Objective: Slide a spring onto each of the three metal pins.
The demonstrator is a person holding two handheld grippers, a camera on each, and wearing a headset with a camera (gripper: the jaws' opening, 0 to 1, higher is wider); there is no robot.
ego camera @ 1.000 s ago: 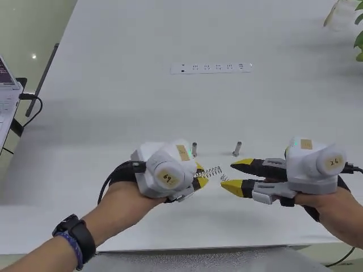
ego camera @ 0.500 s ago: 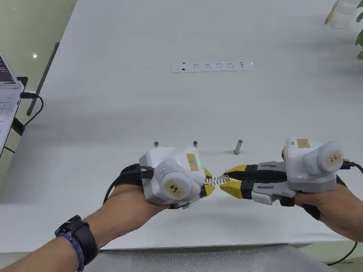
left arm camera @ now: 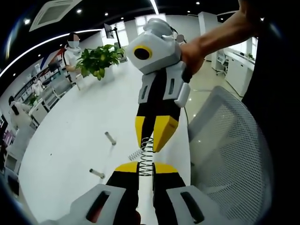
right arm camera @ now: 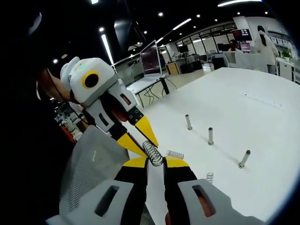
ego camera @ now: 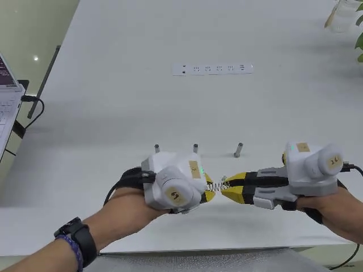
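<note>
1. The left gripper [left arm camera: 146,168] has its jaws pressed nearly together. Only a thin slit shows between the yellow tips, which pinch one end of the held spring [left arm camera: 146,154].
2. The right gripper [right arm camera: 155,163] meets it tip to tip, and its jaws are drawn in on the spring's other end. The coil bridges the short gap between the two grippers, over the near part of the workbench [ego camera: 170,102].
3. Two loose springs rest on the bench. One [right arm camera: 175,154] is just beside the right gripper's tips, and the other [right arm camera: 209,177] is nearer the rightmost pin. Counting the held one, there are three springs.
4. Three metal pins [right arm camera: 188,122] [right arm camera: 210,136] [right arm camera: 243,159] stand upright in a row just beyond the grippers. They are apart from one another, and each is bare.
5. Farther out, one white power strip [ego camera: 212,68] lies mid-bench.
6. A laptop [ego camera: 4,90] sits at the left edge.
7. A potted plant [left arm camera: 98,61] stands at the far end.
8. A mesh chair back [left arm camera: 229,154] is at the front edge.
</note>
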